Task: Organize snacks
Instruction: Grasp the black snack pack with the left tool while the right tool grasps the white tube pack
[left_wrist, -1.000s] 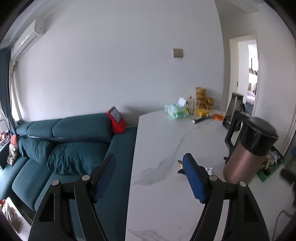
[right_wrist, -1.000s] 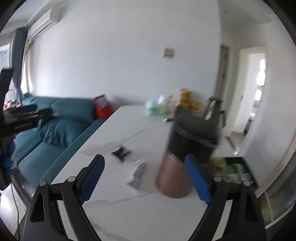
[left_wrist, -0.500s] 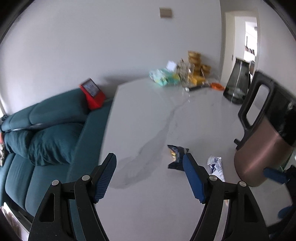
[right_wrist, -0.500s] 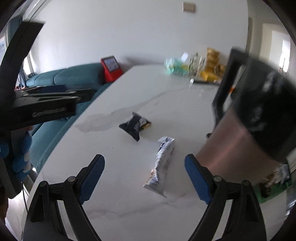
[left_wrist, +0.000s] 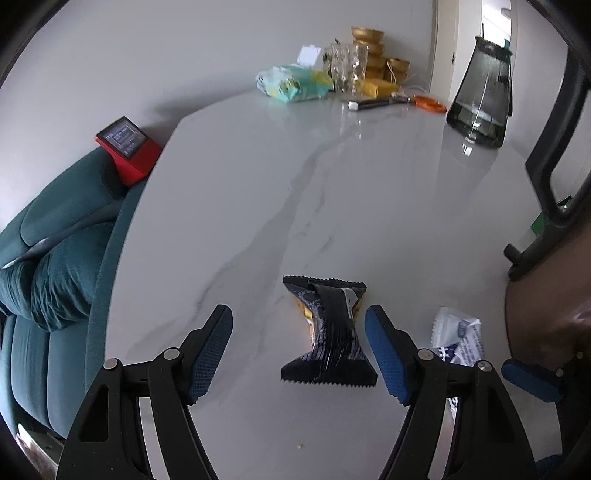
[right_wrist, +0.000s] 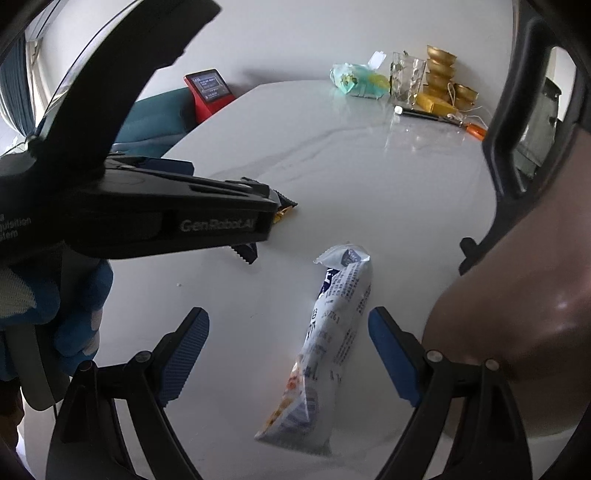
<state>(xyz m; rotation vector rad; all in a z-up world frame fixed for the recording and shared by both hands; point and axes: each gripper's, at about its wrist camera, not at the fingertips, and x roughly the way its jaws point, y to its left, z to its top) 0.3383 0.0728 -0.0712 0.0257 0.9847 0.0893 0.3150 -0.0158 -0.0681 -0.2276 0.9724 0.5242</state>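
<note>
Right, nothing's sorted yet: my left gripper (left_wrist: 298, 349) hangs released around the dark snack (left_wrist: 328, 332) on the bench (left_wrist: 369, 192), my right gripper (right_wrist: 288, 354) spread wide over the white packet (right_wrist: 325, 343), both ungrabbed.

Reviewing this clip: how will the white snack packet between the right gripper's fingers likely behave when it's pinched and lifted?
The white snack packet is a thin, crinkled film pouch, so it will probably flex and droop at its ends rather than stay stiff. It looks puffy, so likely light for its size. On the glossy marble table it may slide if nudged. The right gripper is open around it.
</note>
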